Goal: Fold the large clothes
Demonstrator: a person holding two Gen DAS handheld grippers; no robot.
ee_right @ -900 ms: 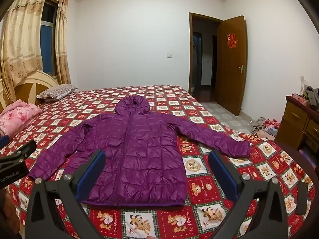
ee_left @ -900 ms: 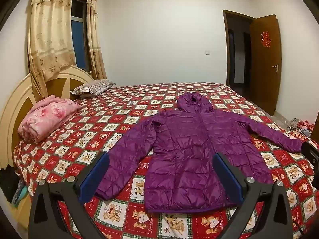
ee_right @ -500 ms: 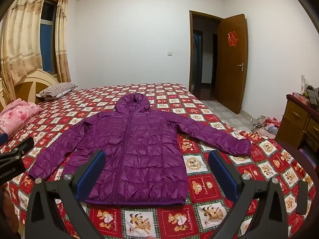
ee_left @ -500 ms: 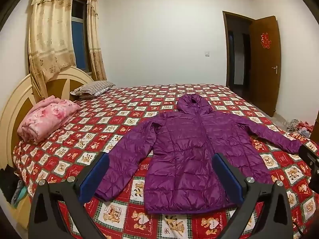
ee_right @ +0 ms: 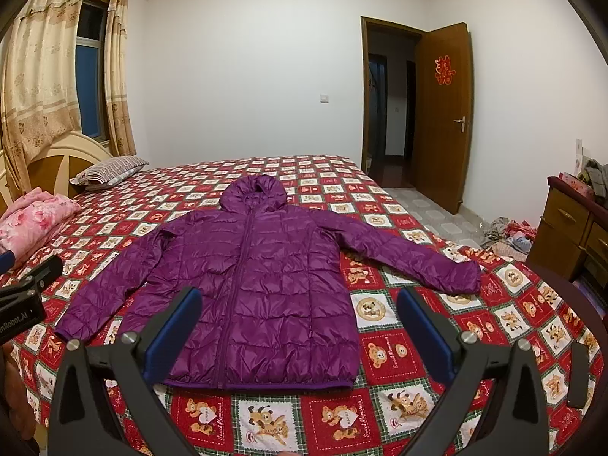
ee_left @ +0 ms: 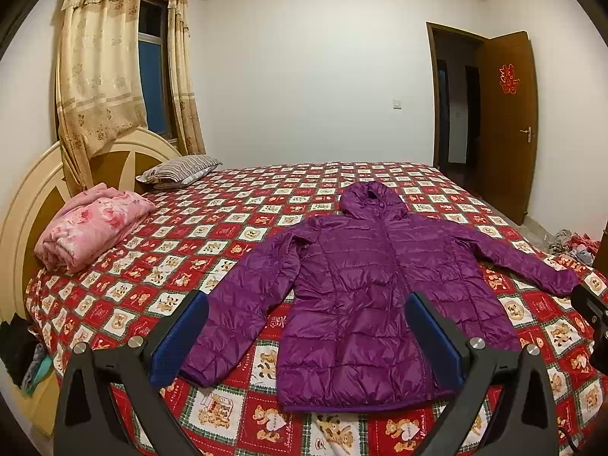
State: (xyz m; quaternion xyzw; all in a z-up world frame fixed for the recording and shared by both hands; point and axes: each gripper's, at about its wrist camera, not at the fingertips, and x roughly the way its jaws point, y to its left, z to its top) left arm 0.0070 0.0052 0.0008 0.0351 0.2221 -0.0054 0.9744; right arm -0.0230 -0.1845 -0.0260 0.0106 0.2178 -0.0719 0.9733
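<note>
A purple hooded puffer jacket (ee_left: 364,288) lies flat and front up on the bed, sleeves spread out, hood pointing to the far side; it also shows in the right wrist view (ee_right: 254,277). My left gripper (ee_left: 306,326) is open and empty, held above the near hem and the left sleeve. My right gripper (ee_right: 296,319) is open and empty, held above the near hem on the jacket's right half. The left gripper's body (ee_right: 22,296) shows at the left edge of the right wrist view. Neither gripper touches the jacket.
The bed has a red checked bear-print cover (ee_left: 235,228). A folded pink blanket (ee_left: 91,228) and a striped pillow (ee_left: 182,167) lie by the headboard (ee_left: 22,205). A wooden dresser (ee_right: 570,228) stands at the right, clothes lie on the floor (ee_right: 509,231), and the door (ee_right: 444,114) stands open.
Both views have shifted slightly: the jacket sits a little higher in the frames than before. The jacket itself has not moved and both grippers stay open.
</note>
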